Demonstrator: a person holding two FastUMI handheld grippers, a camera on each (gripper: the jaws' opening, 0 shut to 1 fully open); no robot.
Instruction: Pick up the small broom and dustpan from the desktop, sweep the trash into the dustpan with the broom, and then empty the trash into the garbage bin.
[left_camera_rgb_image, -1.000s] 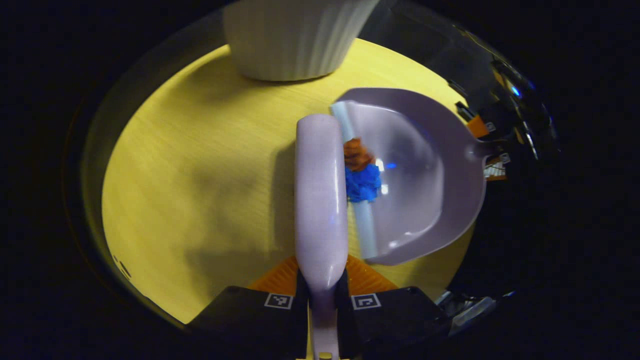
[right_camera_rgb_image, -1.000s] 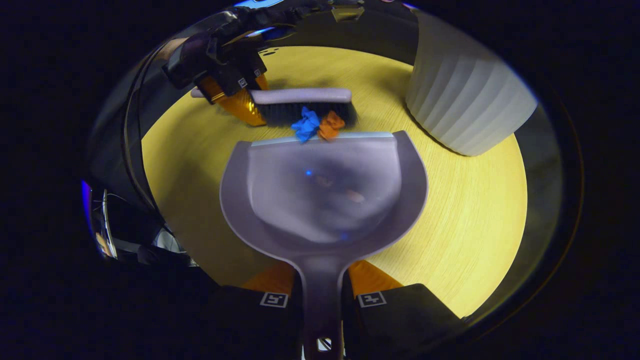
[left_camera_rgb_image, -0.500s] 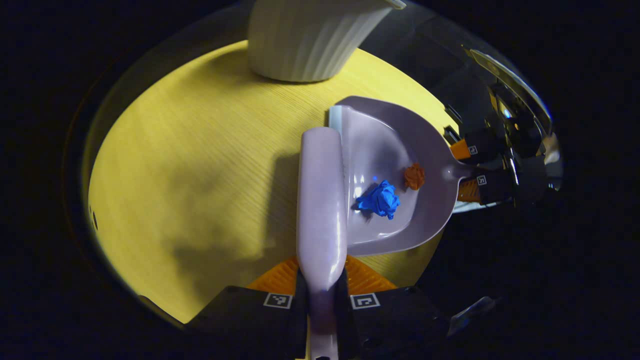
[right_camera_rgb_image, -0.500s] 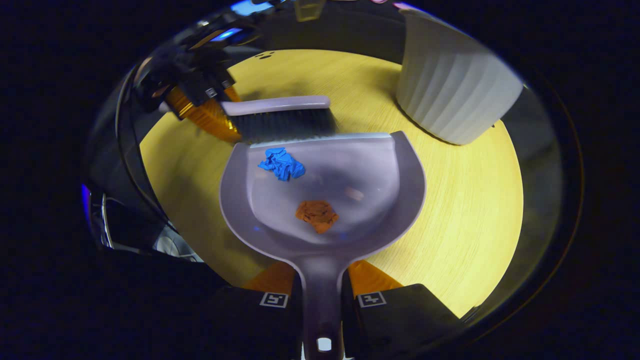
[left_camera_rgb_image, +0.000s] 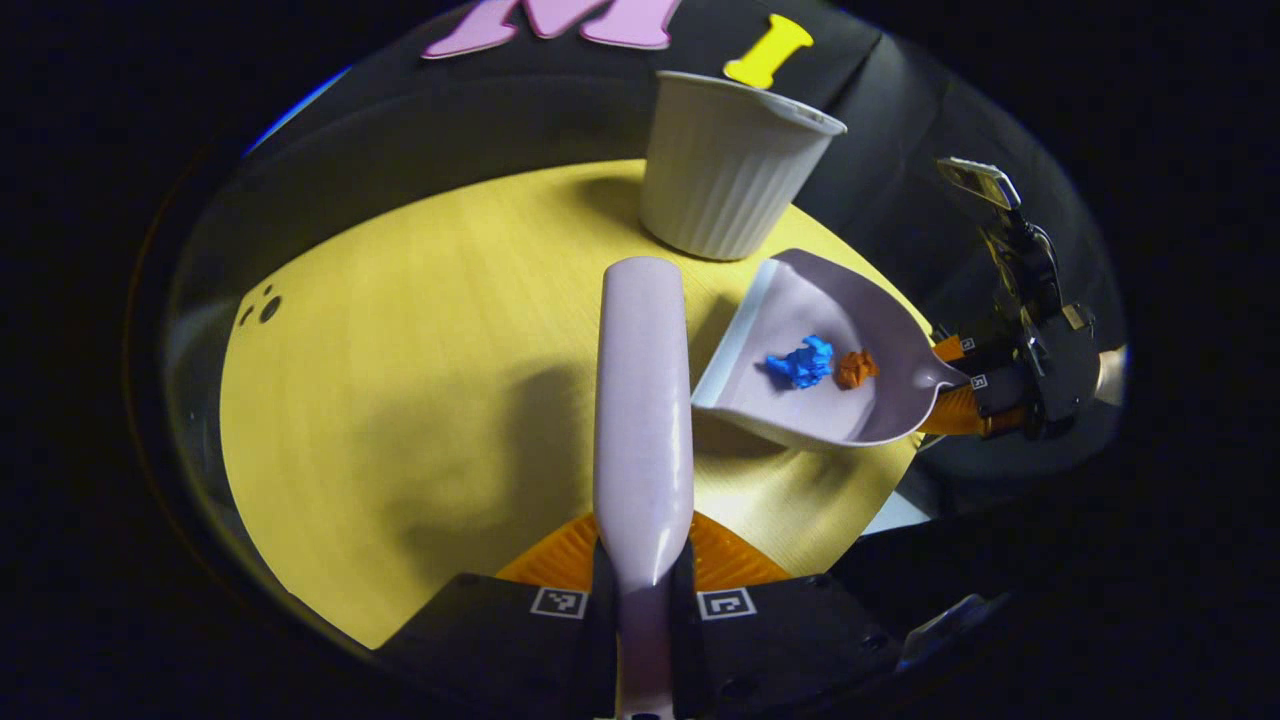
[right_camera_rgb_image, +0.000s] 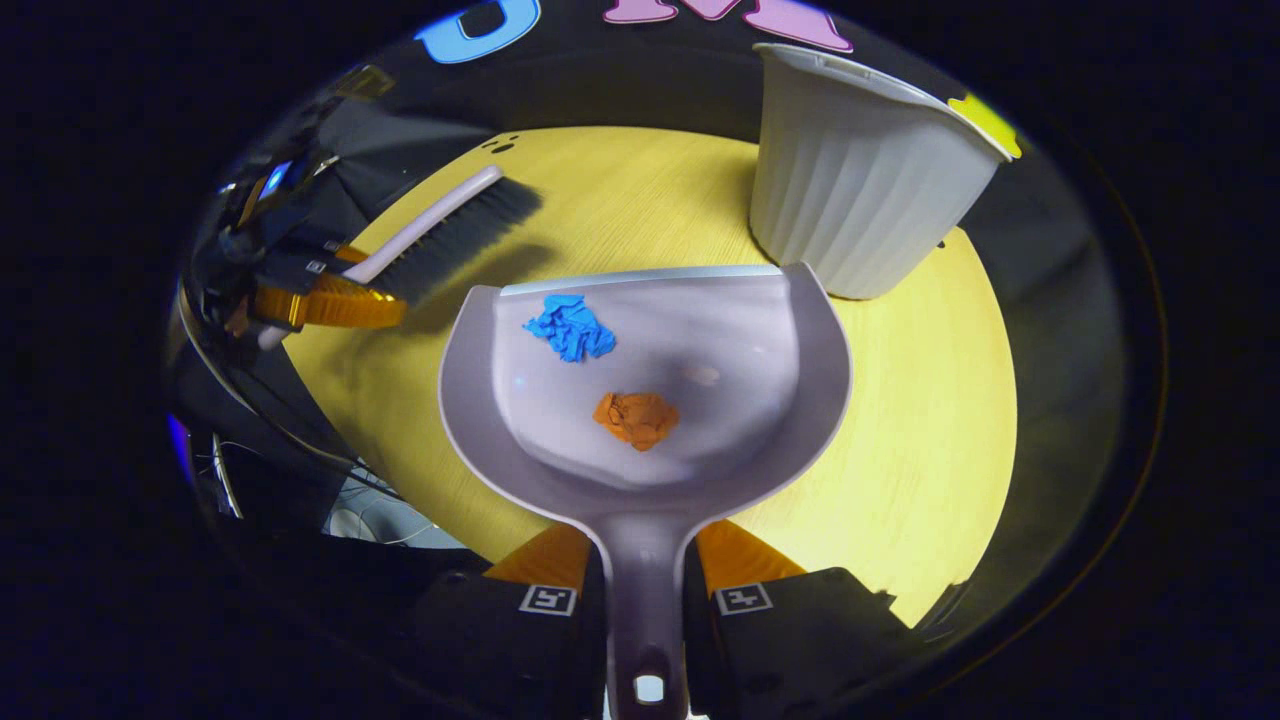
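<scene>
While my left gripper (left_camera_rgb_image: 643, 560) clamps the broom (left_camera_rgb_image: 642, 400) handle over the table (left_camera_rgb_image: 400, 400), my right gripper (right_camera_rgb_image: 645, 570) pinches the raised dustpan (right_camera_rgb_image: 760, 400) handle, blue scrap (right_camera_rgb_image: 570, 326) and orange scrap (right_camera_rgb_image: 636, 419) inside, near the bin (right_camera_rgb_image: 860, 190).

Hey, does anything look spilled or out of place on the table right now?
Nothing stands out. The blue scrap and orange scrap both lie inside the dustpan, the bin stands upright, and no trash shows on the tabletop.
</scene>
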